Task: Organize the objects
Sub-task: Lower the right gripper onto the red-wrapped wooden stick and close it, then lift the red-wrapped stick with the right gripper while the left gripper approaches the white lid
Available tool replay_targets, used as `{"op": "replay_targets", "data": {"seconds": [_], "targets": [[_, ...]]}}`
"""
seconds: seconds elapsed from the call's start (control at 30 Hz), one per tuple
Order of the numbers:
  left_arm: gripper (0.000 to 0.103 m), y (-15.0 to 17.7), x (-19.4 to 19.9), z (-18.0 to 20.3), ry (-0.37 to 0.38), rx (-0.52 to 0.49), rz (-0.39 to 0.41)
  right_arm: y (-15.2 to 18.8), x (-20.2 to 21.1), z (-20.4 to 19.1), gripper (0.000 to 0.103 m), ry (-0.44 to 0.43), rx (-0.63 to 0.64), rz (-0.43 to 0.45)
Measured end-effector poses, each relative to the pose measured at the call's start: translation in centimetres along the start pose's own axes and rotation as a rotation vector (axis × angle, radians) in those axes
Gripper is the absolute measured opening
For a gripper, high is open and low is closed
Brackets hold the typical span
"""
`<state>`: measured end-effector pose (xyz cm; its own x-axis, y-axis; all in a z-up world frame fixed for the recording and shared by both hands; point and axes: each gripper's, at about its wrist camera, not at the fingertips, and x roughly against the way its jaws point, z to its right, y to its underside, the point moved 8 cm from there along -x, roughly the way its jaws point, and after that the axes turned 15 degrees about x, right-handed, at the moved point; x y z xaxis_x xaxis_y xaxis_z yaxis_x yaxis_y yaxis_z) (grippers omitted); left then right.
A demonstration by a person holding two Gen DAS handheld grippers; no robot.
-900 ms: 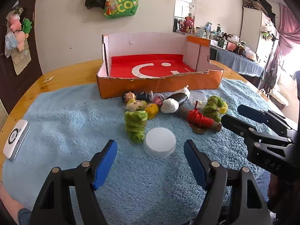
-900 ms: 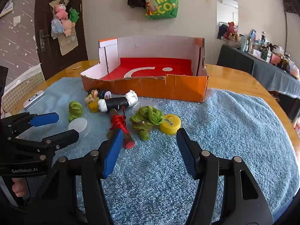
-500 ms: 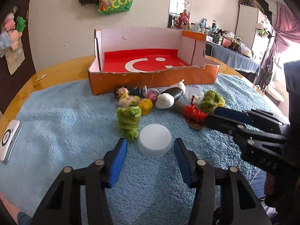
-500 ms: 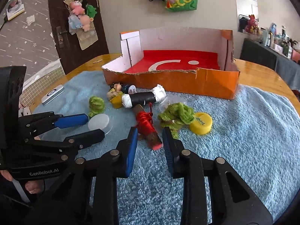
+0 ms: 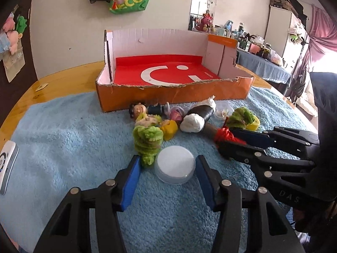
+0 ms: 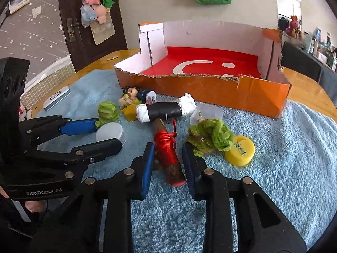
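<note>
A round white lid (image 5: 175, 164) lies on the blue towel (image 5: 63, 147). My left gripper (image 5: 167, 164) is open with its jaws on either side of the lid, not touching it. A brown stick wrapped in red cord (image 6: 166, 151) lies on the towel in the right wrist view. My right gripper (image 6: 168, 158) is open and straddles the stick's near end. A small green fuzzy toy (image 5: 147, 142) stands just left of the lid. The orange box with a red floor (image 5: 168, 76) stands open behind the pile.
A pile lies before the box: a doll (image 5: 139, 110), a yellow block (image 5: 169, 128), a black roll with white ends (image 5: 199, 119), a clear cup (image 6: 206, 112), a green fuzzy heap (image 6: 210, 136), a yellow cap (image 6: 240, 152). A white device (image 5: 7, 164) lies at the left edge.
Both grippers moved forward and narrowed. The left one now brackets the white lid; the right one now brackets the red-wrapped stick.
</note>
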<state>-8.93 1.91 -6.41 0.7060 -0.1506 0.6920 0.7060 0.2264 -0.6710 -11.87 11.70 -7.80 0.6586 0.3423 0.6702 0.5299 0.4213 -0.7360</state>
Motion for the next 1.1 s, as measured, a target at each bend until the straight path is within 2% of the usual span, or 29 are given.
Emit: {"op": "replay_targets", "data": {"seconds": [0.13, 0.27, 0.33, 0.37, 0.87, 1.1], "targets": [[0.06, -0.2, -0.5, 0.3, -0.011, -0.021, 0.005, -0.1, -0.1, -0.1, 0.027, 0.011, 0.008, -0.014], [0.06, -0.2, -0.6, 0.4, -0.019, -0.034, 0.018, -0.1, -0.1, -0.2, 0.025, 0.021, 0.008, -0.018], [0.056, -0.1, -0.6, 0.5, -0.025, -0.04, 0.026, -0.1, 0.0, -0.4, 0.017, 0.015, 0.011, -0.016], [0.051, -0.1, -0.5, 0.5, -0.024, -0.044, 0.029, -0.1, 0.0, -0.4, 0.016, 0.008, 0.006, -0.015], [0.05, 0.7, 0.9, 0.8, 0.009, -0.035, 0.027, 0.2, 2.1, -0.4, 0.016, -0.015, -0.071, 0.034], [0.05, 0.2, 2.0, 1.3, 0.018, -0.047, 0.057, -0.8, 3.4, -0.4, 0.016, -0.009, -0.07, 0.066]]}}
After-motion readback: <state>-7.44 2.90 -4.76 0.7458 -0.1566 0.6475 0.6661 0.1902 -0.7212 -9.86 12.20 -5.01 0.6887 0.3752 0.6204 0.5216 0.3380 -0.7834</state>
